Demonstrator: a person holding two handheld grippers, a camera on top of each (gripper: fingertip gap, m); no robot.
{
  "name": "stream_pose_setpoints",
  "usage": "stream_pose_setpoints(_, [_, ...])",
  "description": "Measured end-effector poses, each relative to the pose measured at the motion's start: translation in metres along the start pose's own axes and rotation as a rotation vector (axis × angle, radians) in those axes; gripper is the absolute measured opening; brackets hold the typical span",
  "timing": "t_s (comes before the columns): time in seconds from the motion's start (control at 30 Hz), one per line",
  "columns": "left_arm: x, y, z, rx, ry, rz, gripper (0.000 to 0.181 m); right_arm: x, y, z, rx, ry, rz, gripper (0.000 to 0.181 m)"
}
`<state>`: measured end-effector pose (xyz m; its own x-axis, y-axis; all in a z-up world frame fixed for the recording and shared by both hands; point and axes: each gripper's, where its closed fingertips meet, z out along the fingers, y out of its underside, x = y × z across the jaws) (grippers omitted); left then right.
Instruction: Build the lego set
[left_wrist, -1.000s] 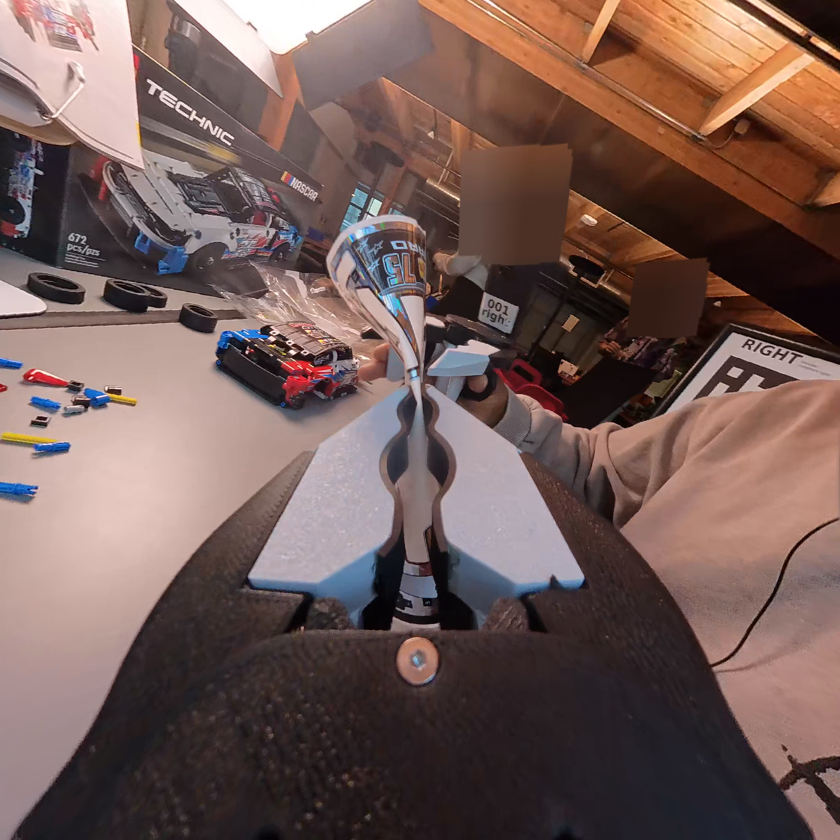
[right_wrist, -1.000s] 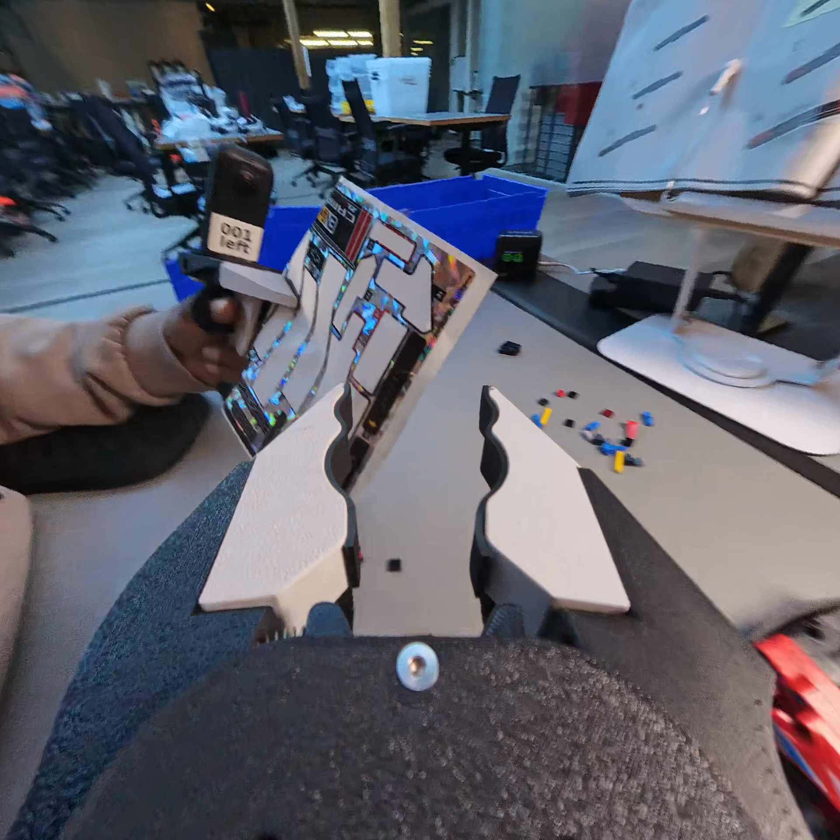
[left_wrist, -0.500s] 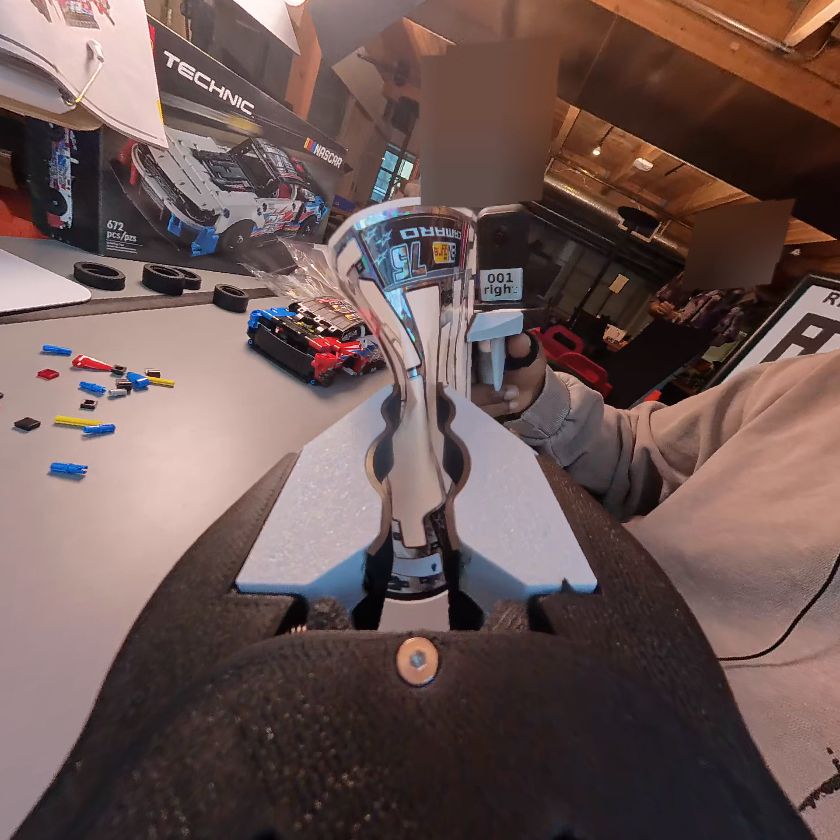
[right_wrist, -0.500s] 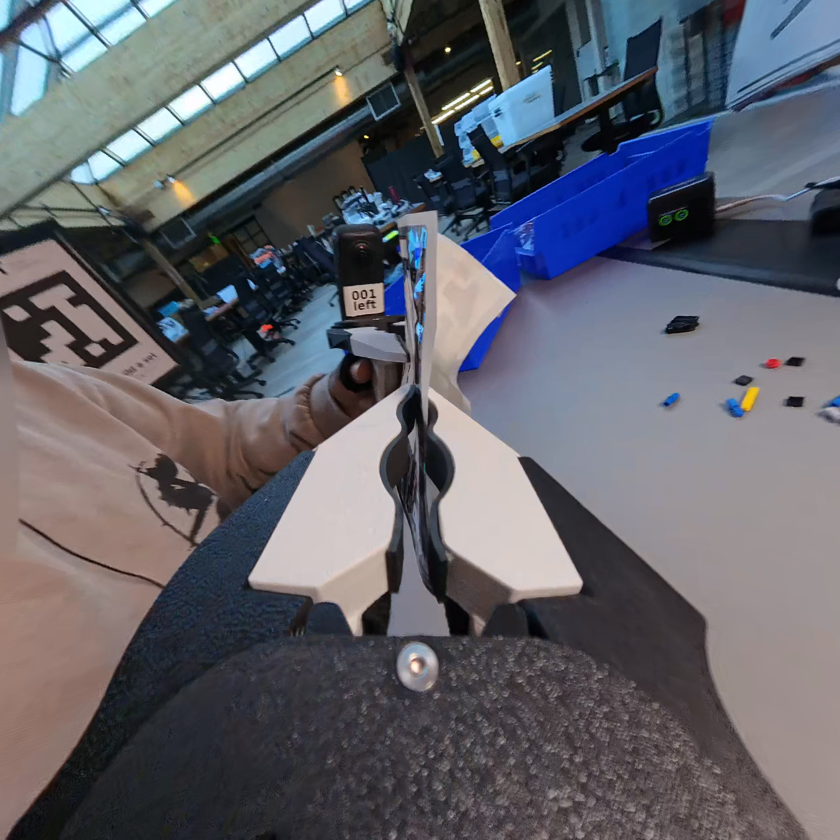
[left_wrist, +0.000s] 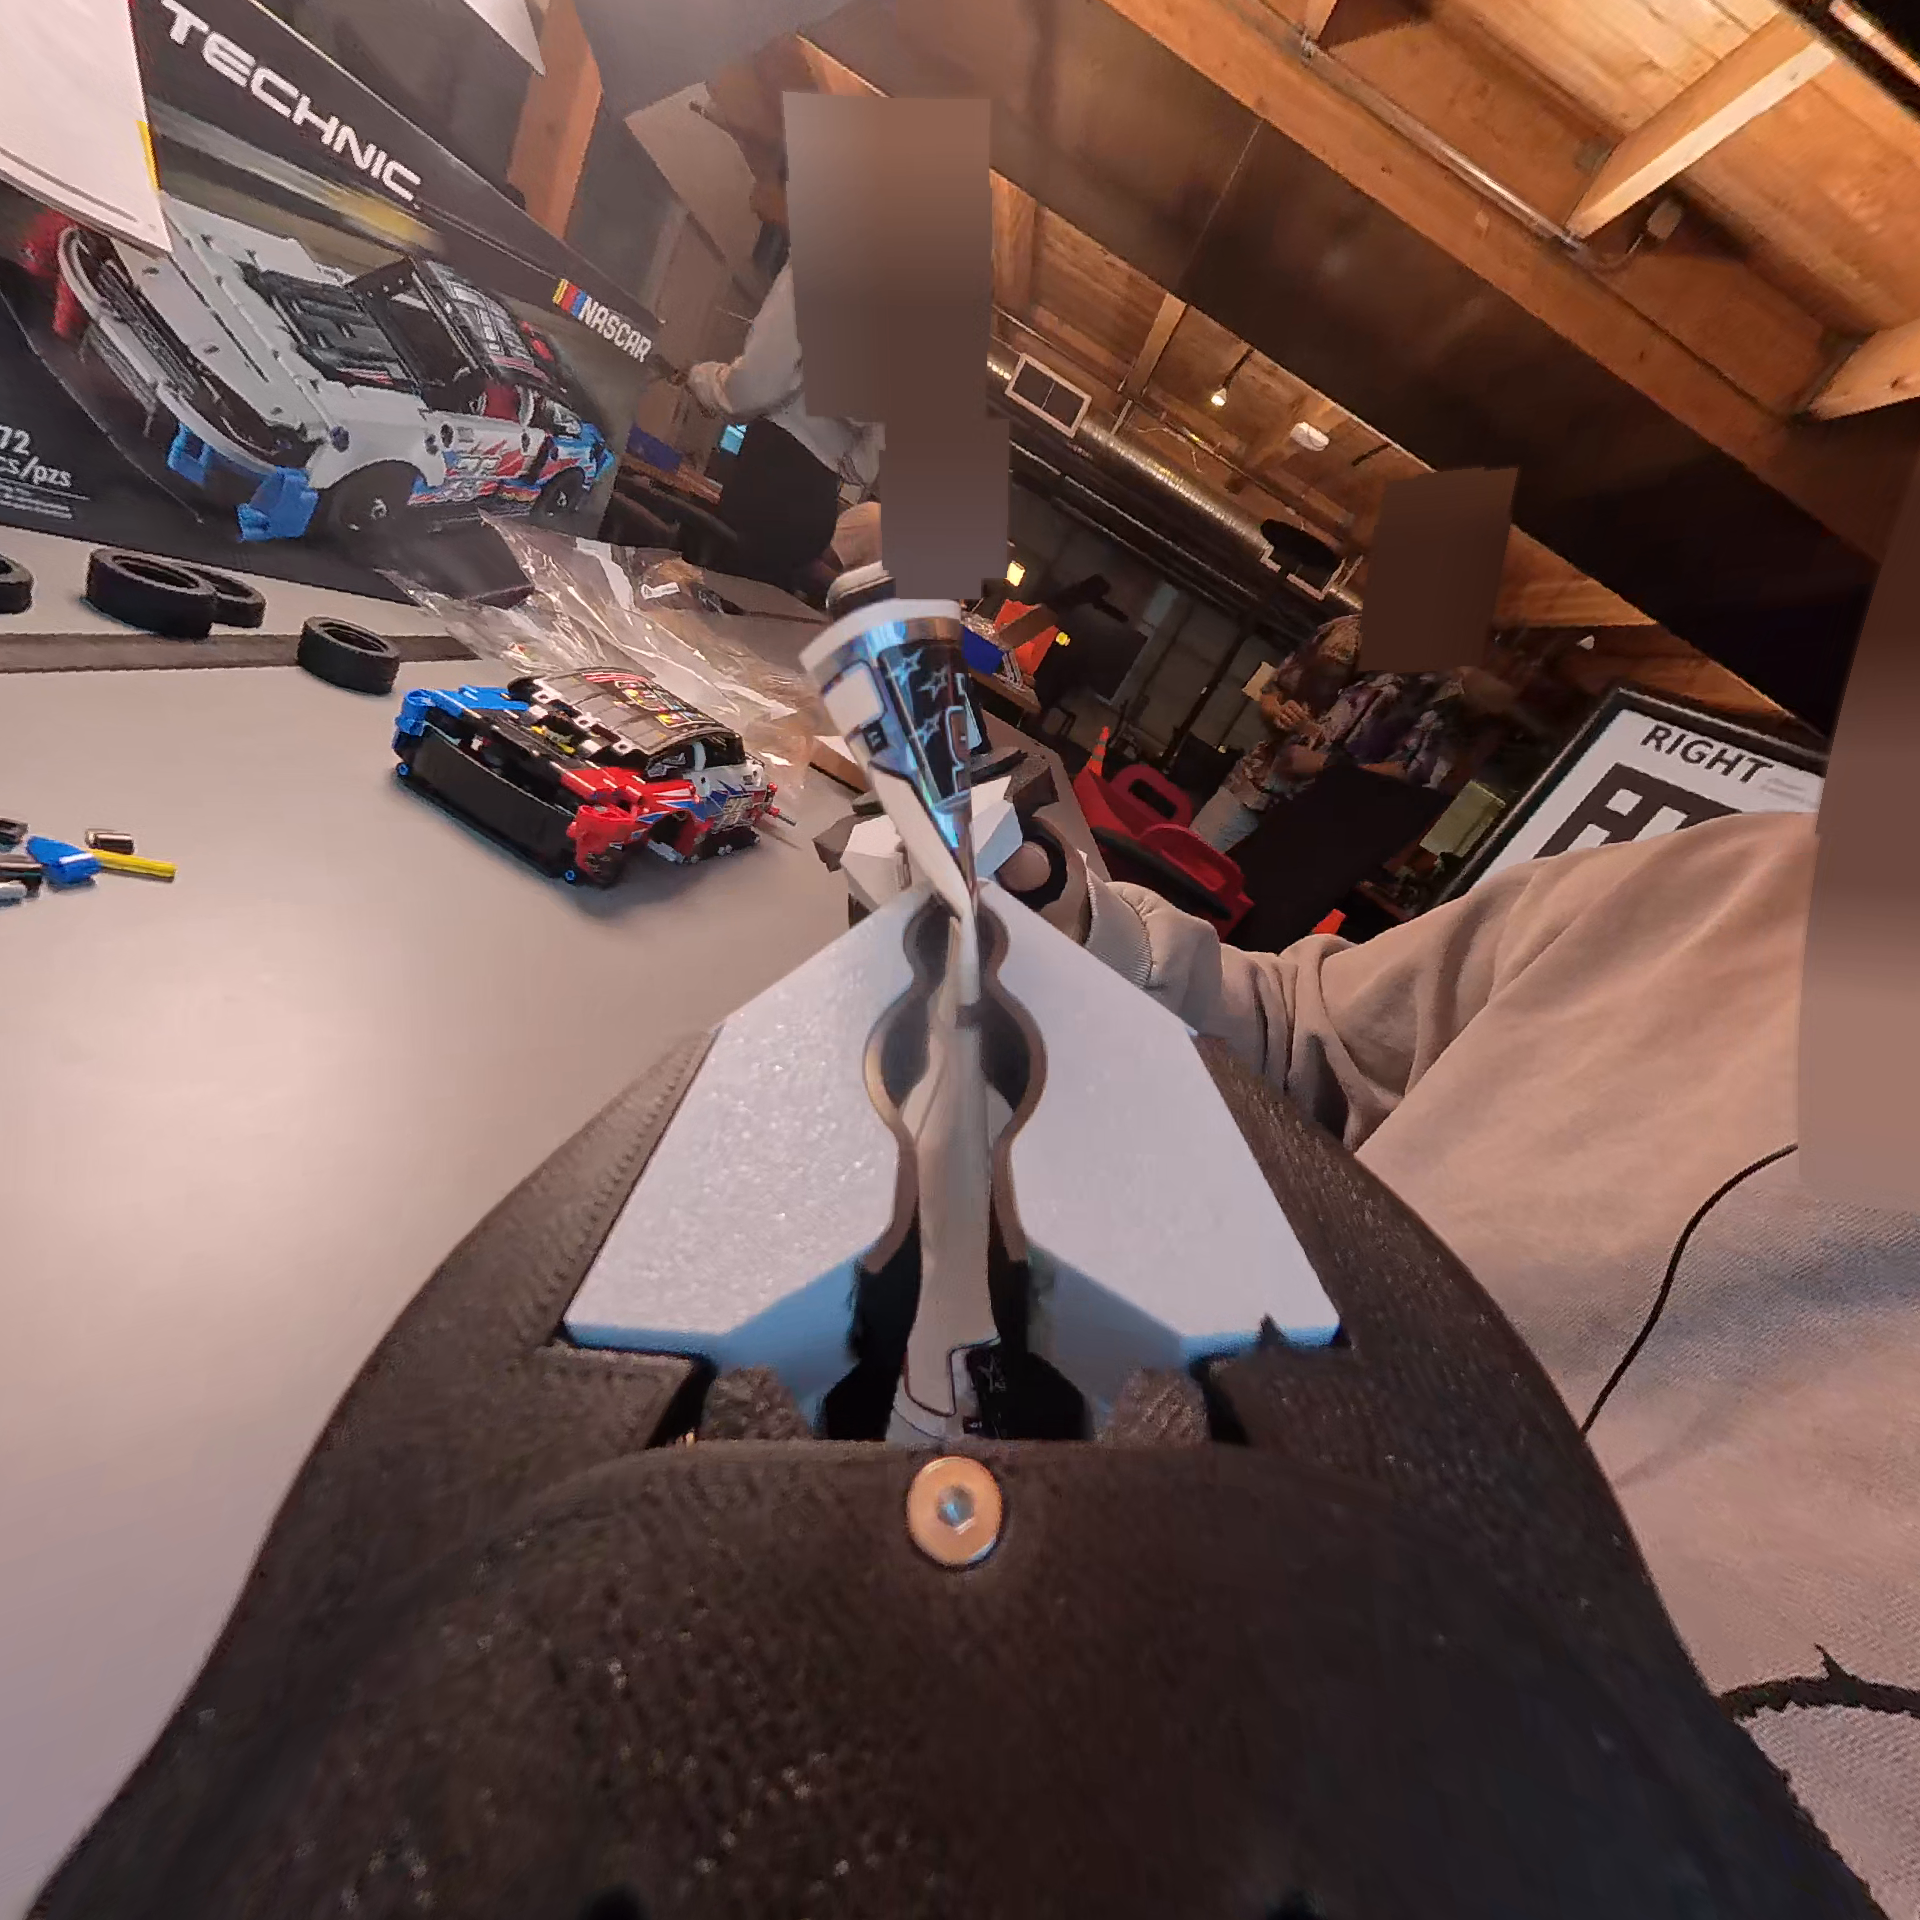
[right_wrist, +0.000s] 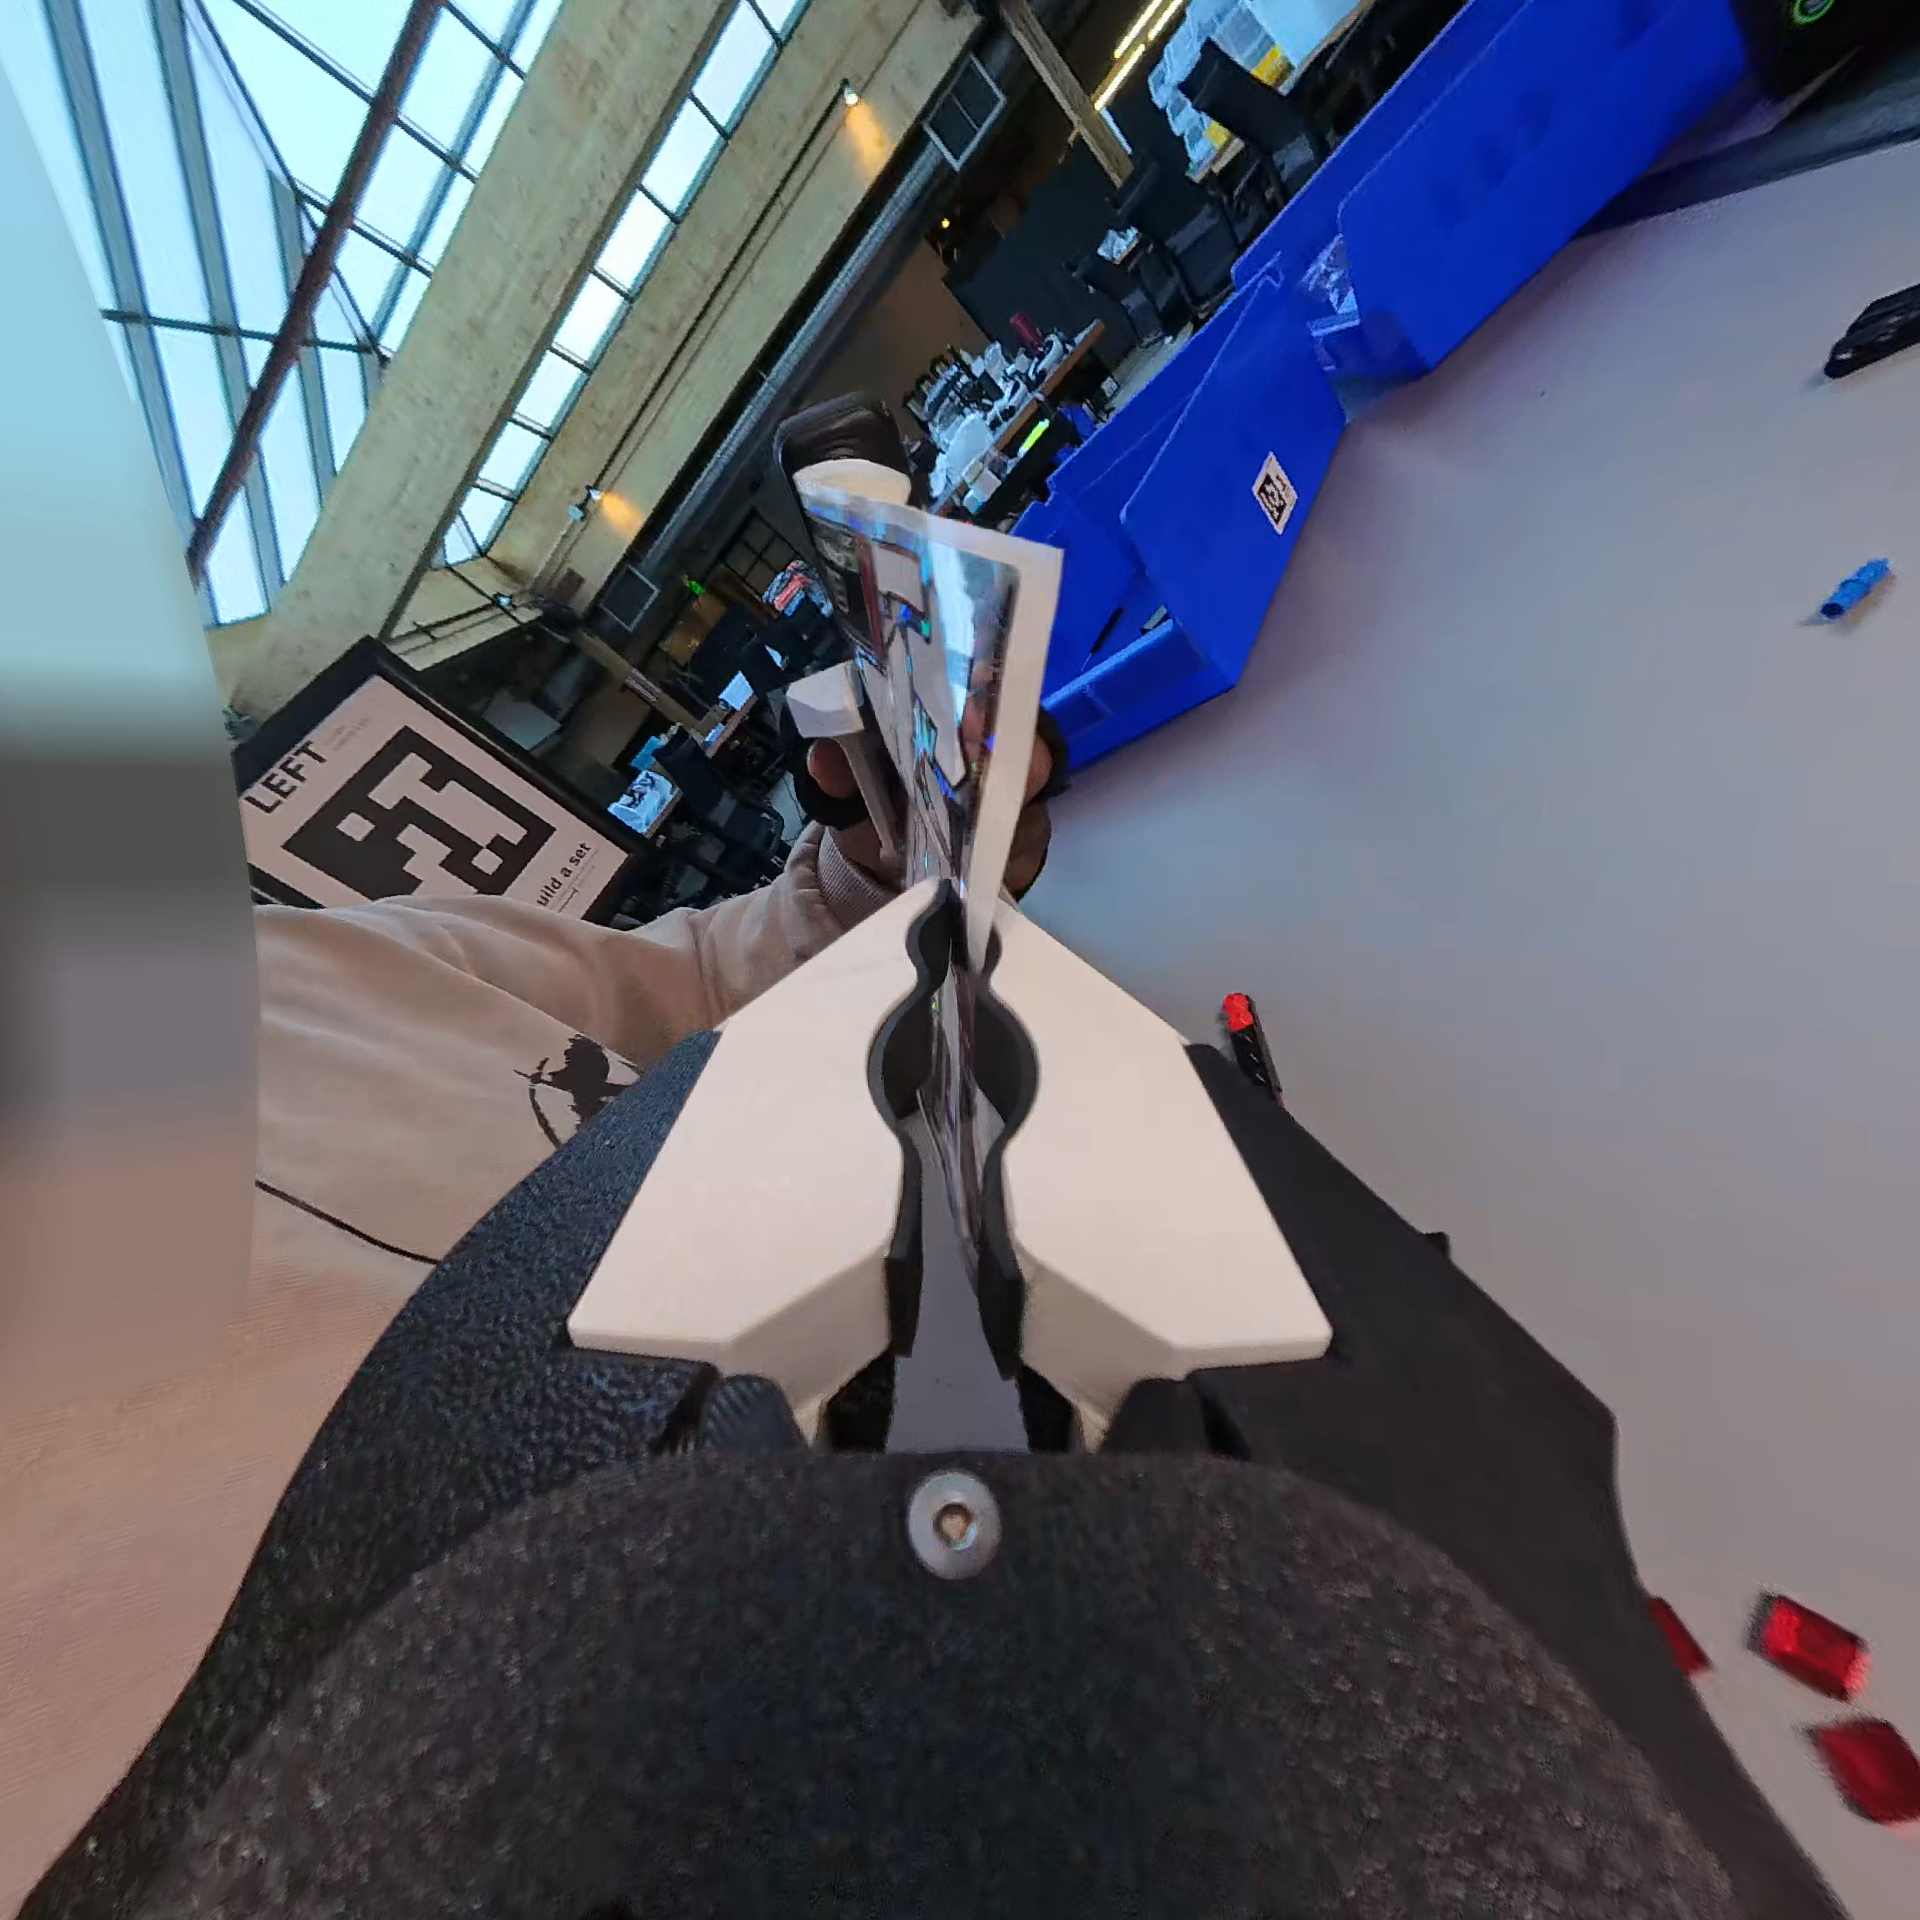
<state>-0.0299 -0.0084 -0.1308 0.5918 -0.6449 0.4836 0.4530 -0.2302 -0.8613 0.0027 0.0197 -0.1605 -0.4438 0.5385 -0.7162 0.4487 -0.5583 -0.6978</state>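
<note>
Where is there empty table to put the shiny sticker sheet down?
Bare grey table lies between the car and the left claw, which pinches the sticker sheet. It is crowded by the small pieces and by the tyres near the box.

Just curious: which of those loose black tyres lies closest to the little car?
The lone tyre, lying apart from the tyres by the box, nearest the car.
</note>
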Motion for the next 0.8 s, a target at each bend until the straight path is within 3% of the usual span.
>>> stream_pose_setpoints(0.37, [-0.028,0.003,-0.01,-0.036,-0.155,0.032,0.009,0.005,-0.006,-0.007,0.044,-0.011,0.057,0.0])
stream_pose_setpoints(0.53, [-0.029,0.002,-0.008,-0.032,-0.19,0.041,0.0,0.014,-0.006,-0.007,0.037,0.047,0.031,0.0])
stream_pose_setpoints(0.63, [-0.035,-0.001,-0.009,0.006,-0.219,-0.058,0.0,0.031,-0.017,-0.015,0.069,0.231,-0.136,0.006])
stream_pose_setpoints(0.7, [-0.041,-0.002,-0.012,0.03,-0.238,-0.125,0.0,0.041,-0.035,-0.029,0.102,0.423,-0.358,0.021])
stream_pose_setpoints(0.8, [-0.047,-0.002,-0.014,0.047,-0.266,-0.184,0.0,0.024,-0.059,-0.04,0.114,0.62,-0.74,0.028])
